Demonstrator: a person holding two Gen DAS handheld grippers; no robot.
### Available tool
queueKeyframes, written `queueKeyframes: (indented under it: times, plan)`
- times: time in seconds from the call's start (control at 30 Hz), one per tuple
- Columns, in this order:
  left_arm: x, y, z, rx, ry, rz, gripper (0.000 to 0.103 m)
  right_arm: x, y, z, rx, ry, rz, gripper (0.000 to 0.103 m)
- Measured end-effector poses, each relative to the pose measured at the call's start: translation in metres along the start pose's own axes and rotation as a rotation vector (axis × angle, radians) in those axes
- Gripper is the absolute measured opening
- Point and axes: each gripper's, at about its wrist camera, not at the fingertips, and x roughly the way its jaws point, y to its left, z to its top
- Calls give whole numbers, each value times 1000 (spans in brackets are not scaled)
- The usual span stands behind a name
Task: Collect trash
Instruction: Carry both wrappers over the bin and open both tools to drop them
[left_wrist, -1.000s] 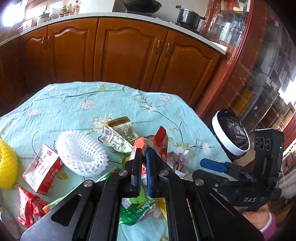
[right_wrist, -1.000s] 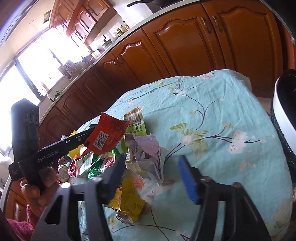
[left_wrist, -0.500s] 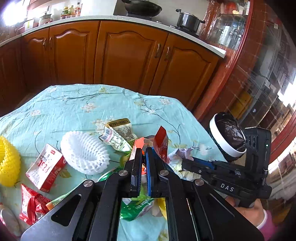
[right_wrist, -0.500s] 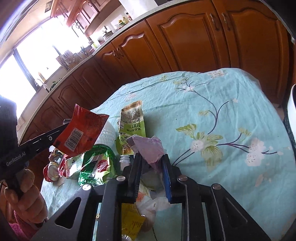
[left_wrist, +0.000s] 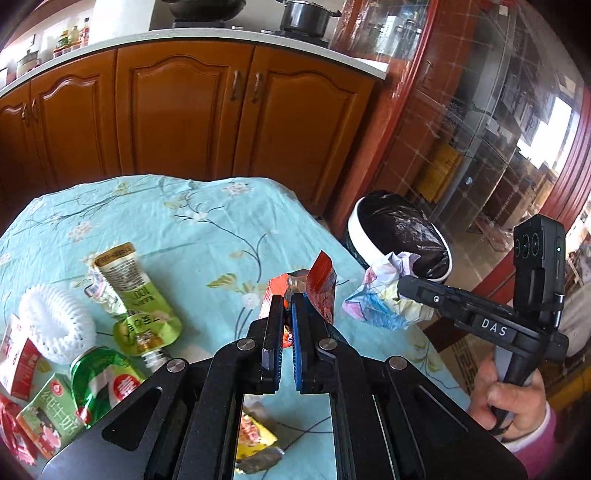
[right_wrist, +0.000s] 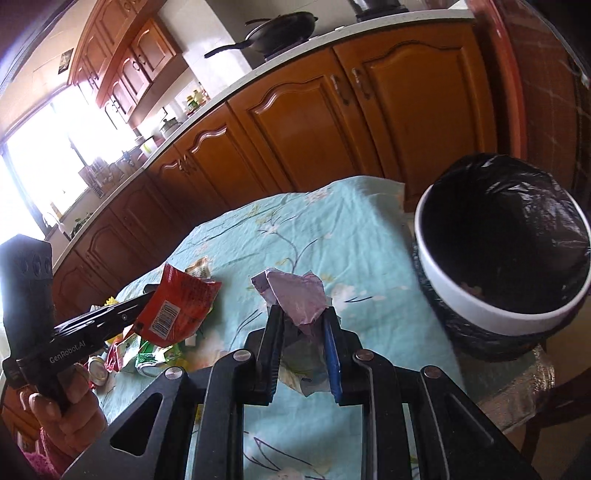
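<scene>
My left gripper (left_wrist: 286, 308) is shut on a red snack wrapper (left_wrist: 322, 288), which sticks up from its fingertips above the table. In the right wrist view that same red wrapper (right_wrist: 177, 310) hangs at the tip of the left gripper (right_wrist: 147, 295). My right gripper (right_wrist: 303, 314) is shut on a crumpled purple-white paper (right_wrist: 295, 295), held off the cloth. From the left wrist view the paper (left_wrist: 380, 299) hangs at the right gripper (left_wrist: 402, 286), just short of the bin. The white bin with a black bag (right_wrist: 480, 306) stands beside the table's right edge, also seen as the bin (left_wrist: 364, 236).
A light-blue floral cloth (left_wrist: 192, 221) covers the table. On its left lie a white foam net (left_wrist: 55, 325), a green pouch (left_wrist: 140, 302), a green milk carton (left_wrist: 48, 417), a green wrapper (left_wrist: 103, 380) and a yellow wrapper (left_wrist: 255, 439). Wooden cabinets (left_wrist: 184, 110) stand behind.
The right gripper shut on the crumpled paper and lifted it off the pile toward the bin. The left gripper, still holding the red wrapper, moved right toward the bin too.
</scene>
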Motion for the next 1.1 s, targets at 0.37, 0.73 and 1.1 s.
queueKeyframes:
  times: [0.37,0.73,1.1]
  plan:
    - [27,-51,18,77,19,-43,3,-36,-44,7,62,-72,-79,21]
    - [65,-88,37,120,51,-72,3,-57,-82,15,112,-117,-132,21]
    - [99,-123,67,155,64,-96,3,-65,-122,31,153,-138,-197,22]
